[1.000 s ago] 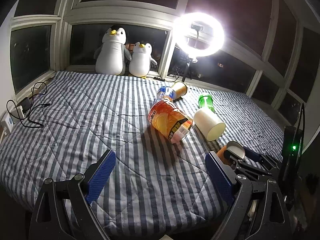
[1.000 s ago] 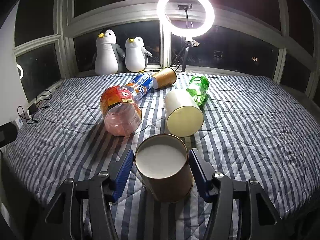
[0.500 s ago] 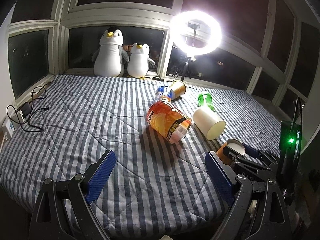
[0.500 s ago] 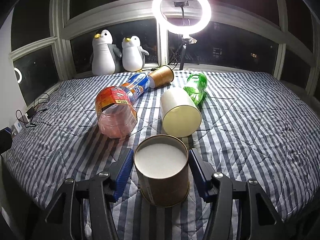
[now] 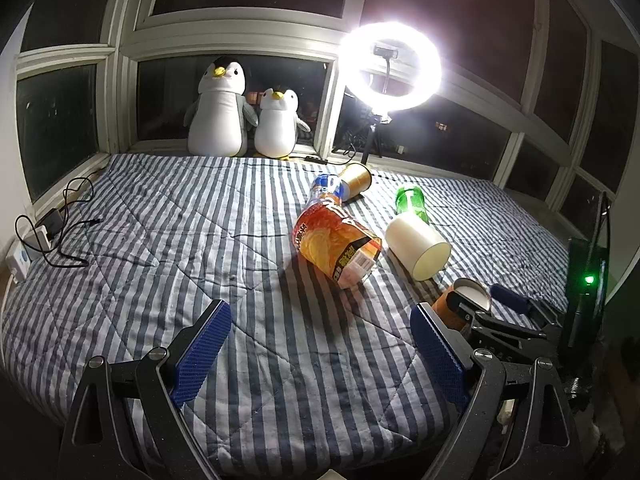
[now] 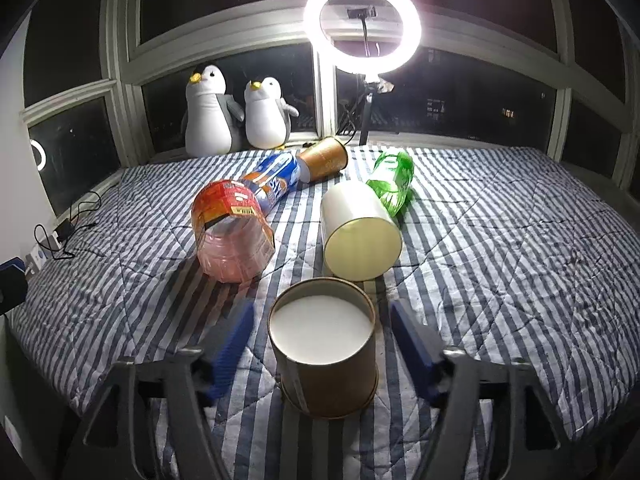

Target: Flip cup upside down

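Right gripper (image 6: 322, 348) jaws spread wider than half second back, cup no longer pinched. Brown cup (image 6: 324, 344) sat base-up on striped quilt (image 6: 500, 248), dead centre between pads. Left gripper (image 5: 320, 354) held open, empty, well apart.

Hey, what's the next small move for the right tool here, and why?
Probably draw the right tool straight back: the brown cup appears to stand base-up on the bed, and both fingers are apart from its sides.
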{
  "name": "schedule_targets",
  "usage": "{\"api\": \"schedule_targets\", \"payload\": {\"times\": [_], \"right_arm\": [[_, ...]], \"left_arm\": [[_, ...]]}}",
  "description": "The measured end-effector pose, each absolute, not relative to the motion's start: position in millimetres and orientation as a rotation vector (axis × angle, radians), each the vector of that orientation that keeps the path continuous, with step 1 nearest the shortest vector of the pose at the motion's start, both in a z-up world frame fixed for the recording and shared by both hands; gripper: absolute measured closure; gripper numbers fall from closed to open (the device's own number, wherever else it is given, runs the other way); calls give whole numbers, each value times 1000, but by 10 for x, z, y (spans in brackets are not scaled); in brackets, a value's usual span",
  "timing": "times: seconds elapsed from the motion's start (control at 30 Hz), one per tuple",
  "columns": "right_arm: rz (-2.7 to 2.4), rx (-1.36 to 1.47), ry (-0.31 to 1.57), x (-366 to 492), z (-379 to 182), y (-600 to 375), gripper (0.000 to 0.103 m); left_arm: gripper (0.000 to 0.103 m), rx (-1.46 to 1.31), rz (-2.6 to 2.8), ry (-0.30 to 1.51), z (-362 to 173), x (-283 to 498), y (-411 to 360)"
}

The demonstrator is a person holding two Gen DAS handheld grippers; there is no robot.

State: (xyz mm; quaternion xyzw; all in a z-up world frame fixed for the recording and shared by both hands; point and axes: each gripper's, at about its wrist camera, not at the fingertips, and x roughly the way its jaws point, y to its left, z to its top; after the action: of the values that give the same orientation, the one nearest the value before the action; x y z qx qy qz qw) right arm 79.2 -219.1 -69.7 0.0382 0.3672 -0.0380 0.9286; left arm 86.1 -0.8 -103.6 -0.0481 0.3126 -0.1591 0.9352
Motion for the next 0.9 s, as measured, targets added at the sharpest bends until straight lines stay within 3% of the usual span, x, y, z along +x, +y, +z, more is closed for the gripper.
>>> {"api": "schedule_targets", "payload": {"times": [0.47, 0.9], "right_arm": [[-82, 115, 628, 355, -255, -2223, 17], [-94, 122, 505, -36, 161, -2200, 10]], "left_arm": [[9, -32, -282, 535, -792, 675, -81], [1, 23, -242, 404, -443, 305, -175]]}}
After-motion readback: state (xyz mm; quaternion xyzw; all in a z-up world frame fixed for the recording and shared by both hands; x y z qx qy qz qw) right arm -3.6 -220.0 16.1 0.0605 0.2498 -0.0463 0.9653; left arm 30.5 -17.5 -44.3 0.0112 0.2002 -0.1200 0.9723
